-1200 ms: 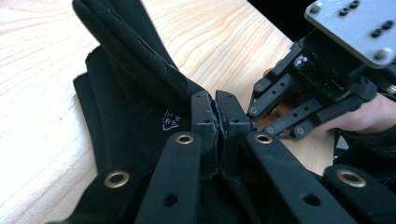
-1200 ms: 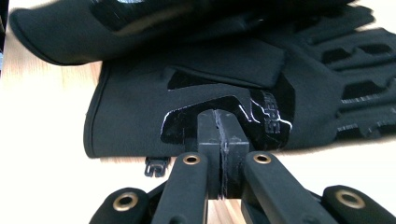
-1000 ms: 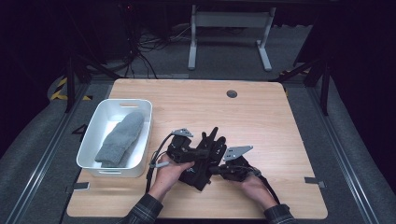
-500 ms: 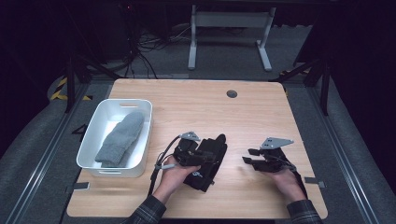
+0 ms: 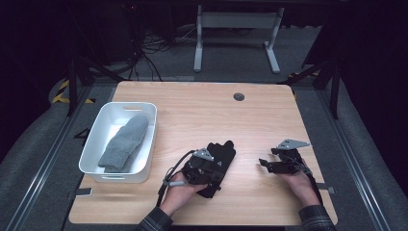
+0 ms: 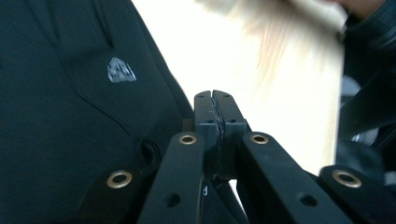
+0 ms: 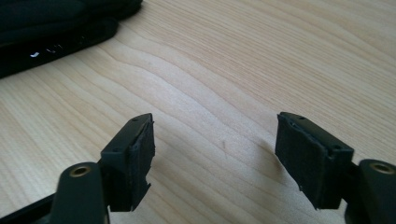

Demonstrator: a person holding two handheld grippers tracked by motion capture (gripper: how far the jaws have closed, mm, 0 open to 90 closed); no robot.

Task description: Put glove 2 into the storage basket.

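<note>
Since the left tool [image 6: 215,100] has just closed, jaws pressed together, at the black glove [image 6: 65,130], confirm fabric is pinched before lifting; the right tool [image 7: 215,140] has just spread, empty.

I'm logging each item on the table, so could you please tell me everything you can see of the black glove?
The black glove is dark, soft-looking fabric, lying flat on the wooden table right of the white bin, fingers pointing away from the person. A small grey logo marks it in the left gripper view. The left gripper lies over its near half, jaws shut at its edge; whether they pinch fabric is unclear.

No legible text, label or number anywhere.
</note>
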